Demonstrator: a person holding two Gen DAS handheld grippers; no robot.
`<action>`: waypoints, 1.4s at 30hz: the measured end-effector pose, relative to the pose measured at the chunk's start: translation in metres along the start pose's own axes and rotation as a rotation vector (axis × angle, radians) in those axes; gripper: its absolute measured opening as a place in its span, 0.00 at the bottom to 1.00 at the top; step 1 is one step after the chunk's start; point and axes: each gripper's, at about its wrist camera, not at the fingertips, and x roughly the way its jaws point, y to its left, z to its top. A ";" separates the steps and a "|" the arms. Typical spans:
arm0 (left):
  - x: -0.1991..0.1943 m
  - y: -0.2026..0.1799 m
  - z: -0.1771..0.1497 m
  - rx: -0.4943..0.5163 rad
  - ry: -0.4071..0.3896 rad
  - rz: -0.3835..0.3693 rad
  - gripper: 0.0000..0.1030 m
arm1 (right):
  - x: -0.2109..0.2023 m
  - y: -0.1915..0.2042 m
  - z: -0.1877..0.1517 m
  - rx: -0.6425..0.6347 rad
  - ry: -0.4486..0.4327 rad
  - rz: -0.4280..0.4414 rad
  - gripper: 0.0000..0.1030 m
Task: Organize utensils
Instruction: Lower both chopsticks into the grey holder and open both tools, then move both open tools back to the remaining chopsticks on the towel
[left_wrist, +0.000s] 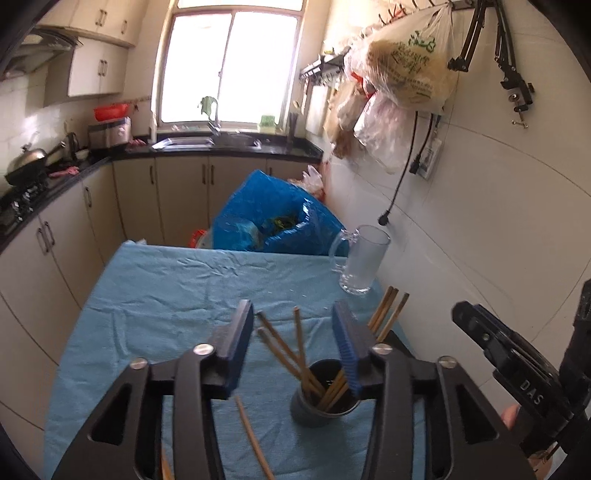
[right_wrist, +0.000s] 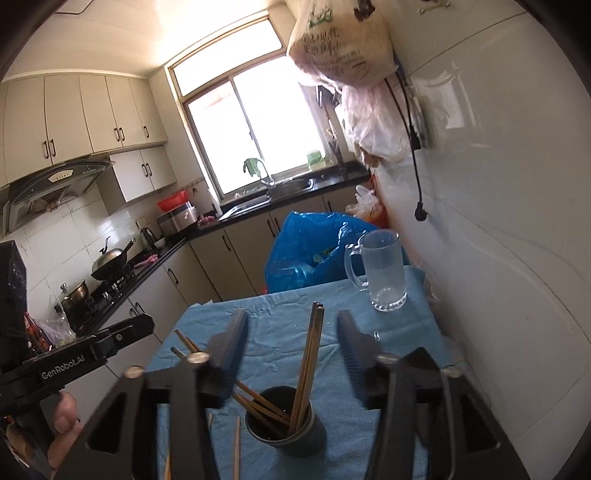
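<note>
Sorting chopsticks into a holder: most of the chopsticks (right_wrist: 306, 373) stand leaning in the dark cup (right_wrist: 286, 424), which sits on the blue cloth (left_wrist: 177, 288) near the front edge of the table.
Step in hand: judged from the layout, a batch has gone into the cup and both tools hang just above it with nothing held.
Left gripper (left_wrist: 295, 332): jaws apart, about half wide; the upper ends of several chopsticks show in the gap, but the blue pads do not press on them.
Right gripper (right_wrist: 291, 347): jaws likewise parted, with a pair of upright chopsticks between them, untouched.
Left to do: at least one loose chopstick (left_wrist: 253, 439) lies flat on the cloth just beside the cup, on its left.
Next move calls for: lowering one gripper to that loose stick, closing narrowly along its thin shaft, lifting it, and tipping it into the cup without knocking the leaning ones.
Nearby: a glass mug (right_wrist: 380, 269) stands at the far right corner, well apart from the cup.
Hidden or unclear: the loose stick's lower end is cut off by the frame; a second stick near it is partly behind the left gripper's body; the count inside the cup cannot be told.
</note>
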 end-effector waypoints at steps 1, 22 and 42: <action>-0.006 0.002 -0.005 0.001 -0.013 0.015 0.47 | -0.003 0.002 -0.004 -0.010 -0.006 -0.014 0.57; -0.030 0.093 -0.125 -0.062 0.120 0.216 0.61 | -0.015 0.010 -0.097 -0.037 0.089 -0.160 0.82; -0.021 0.188 -0.192 -0.205 0.258 0.343 0.84 | 0.008 0.061 -0.138 -0.147 0.228 -0.124 0.90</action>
